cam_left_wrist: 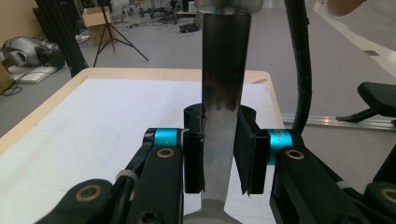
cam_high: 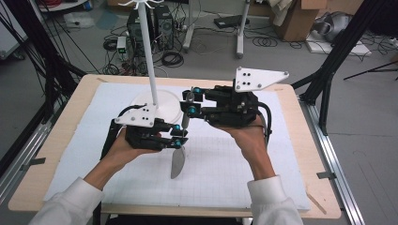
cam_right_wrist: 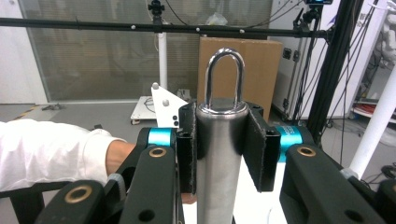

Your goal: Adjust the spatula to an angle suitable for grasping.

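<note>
Steel spatula [cam_high: 178, 159] | clamped between both hand-held grippers | blade down

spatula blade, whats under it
Under the spatula blade lies the white gridded mat on the table; the blade's tip seems to rest on it. The left gripper grips its neck. The mat beneath the blade is hidden.

No readable text, label, brand or number on anything in these views
</note>
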The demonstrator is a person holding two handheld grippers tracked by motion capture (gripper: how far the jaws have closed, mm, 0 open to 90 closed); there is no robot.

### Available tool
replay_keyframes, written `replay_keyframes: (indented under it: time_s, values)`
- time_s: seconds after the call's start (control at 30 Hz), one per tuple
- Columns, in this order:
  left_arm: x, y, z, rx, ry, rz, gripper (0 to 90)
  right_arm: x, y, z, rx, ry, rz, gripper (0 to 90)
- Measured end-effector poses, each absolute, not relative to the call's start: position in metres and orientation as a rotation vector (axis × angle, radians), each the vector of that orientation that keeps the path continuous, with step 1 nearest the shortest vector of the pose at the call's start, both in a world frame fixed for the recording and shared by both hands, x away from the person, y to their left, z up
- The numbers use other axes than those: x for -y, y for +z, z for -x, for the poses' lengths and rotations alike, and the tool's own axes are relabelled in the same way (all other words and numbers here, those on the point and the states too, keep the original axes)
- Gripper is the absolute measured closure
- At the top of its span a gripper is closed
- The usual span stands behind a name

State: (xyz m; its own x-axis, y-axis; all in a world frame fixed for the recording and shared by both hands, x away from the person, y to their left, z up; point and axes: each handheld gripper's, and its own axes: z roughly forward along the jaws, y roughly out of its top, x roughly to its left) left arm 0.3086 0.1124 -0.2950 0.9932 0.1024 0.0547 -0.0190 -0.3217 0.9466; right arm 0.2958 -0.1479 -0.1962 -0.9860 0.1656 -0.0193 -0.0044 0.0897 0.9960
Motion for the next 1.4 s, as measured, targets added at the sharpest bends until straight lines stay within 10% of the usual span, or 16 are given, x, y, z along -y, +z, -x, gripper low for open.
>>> replay_keyframes:
  time_s: [0.33, 0.77, 1.4]
  values:
    - [-0.114, -0.294, -0.307, -0.098, 0.118, -1.904, 73.0, 0.145, -0.195, -0.296, -2.238, 2.017, -0.184, 69.2]
    - [-0.128, -0.283, -0.309, -0.183, 0.031, -1.806, 1.7, 0.147, -0.192, -0.297, -2.262, 1.992, -0.156, 69.1]
    - [-0.139, -0.254, -0.305, -0.103, 0.018, -1.773, 1.7, 0.145, -0.190, -0.298, -2.292, 2.004, -0.099, 69.1]
